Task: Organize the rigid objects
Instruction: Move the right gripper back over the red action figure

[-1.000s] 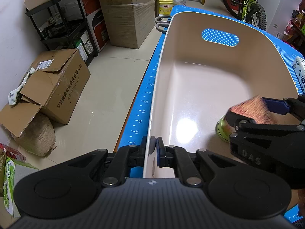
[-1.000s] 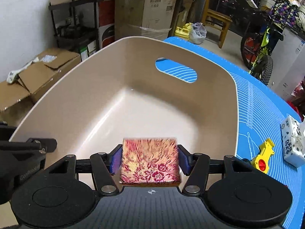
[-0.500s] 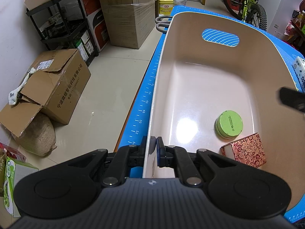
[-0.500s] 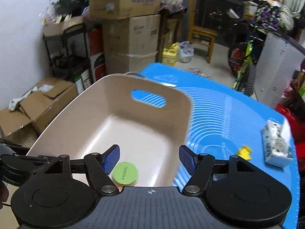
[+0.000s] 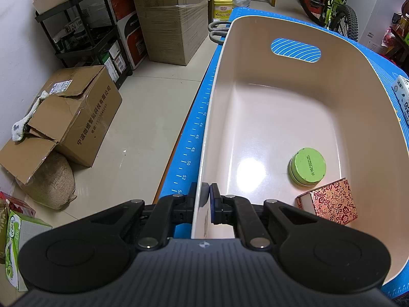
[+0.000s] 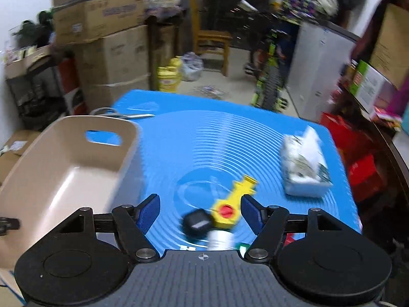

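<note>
Left hand-held gripper [image 5: 206,196] clamped on bin rim [image 5: 204,153]

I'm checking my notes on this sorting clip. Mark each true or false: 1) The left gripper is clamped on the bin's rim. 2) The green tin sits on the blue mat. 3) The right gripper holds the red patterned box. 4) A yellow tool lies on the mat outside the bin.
1) True: the left gripper pinches the beige bin at its rim.
2) False: the green tin is inside the bin.
3) False: the right gripper is open and empty; the red patterned box lies in the bin.
4) True: the yellow tool lies on the blue mat.
</note>
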